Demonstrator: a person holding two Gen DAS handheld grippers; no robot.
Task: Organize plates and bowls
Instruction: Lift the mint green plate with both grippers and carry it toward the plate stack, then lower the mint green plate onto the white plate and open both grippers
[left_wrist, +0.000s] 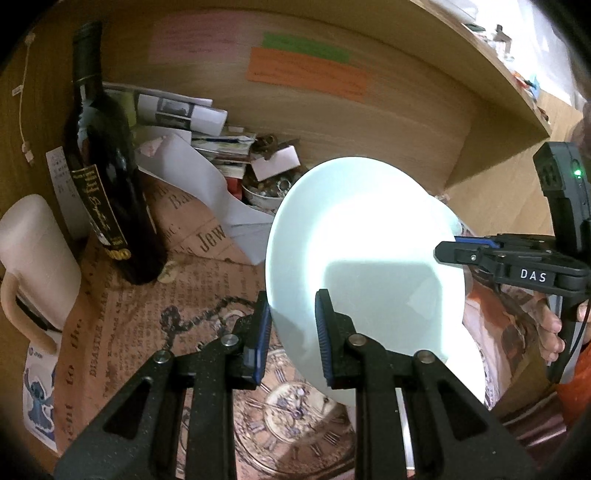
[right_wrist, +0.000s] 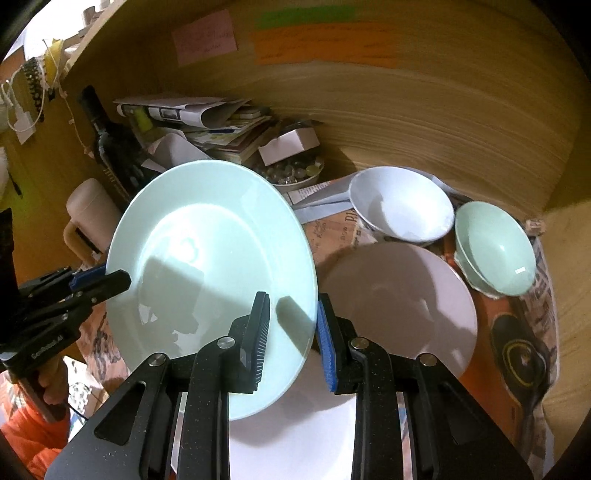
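Note:
A pale green plate (left_wrist: 369, 240) (right_wrist: 210, 240) hangs tilted above the table, held at two opposite spots on its rim. My left gripper (left_wrist: 291, 332) is shut on the rim nearest its camera and shows at the left of the right wrist view (right_wrist: 110, 280). My right gripper (right_wrist: 291, 336) is shut on the opposite rim and shows at the right of the left wrist view (left_wrist: 447, 251). On the table to the right lie a mauve plate (right_wrist: 402, 306), a white bowl (right_wrist: 402, 203) and a pale green bowl (right_wrist: 495, 247).
A dark wine bottle (left_wrist: 107, 184) and a cream mug (left_wrist: 37, 258) stand at the left. Stacked papers (left_wrist: 184, 122) and a small dish of trinkets (left_wrist: 266, 192) crowd the back. A wooden back wall (right_wrist: 443, 110) and side panel close in the desk. A hand (left_wrist: 550, 332) grips the right tool.

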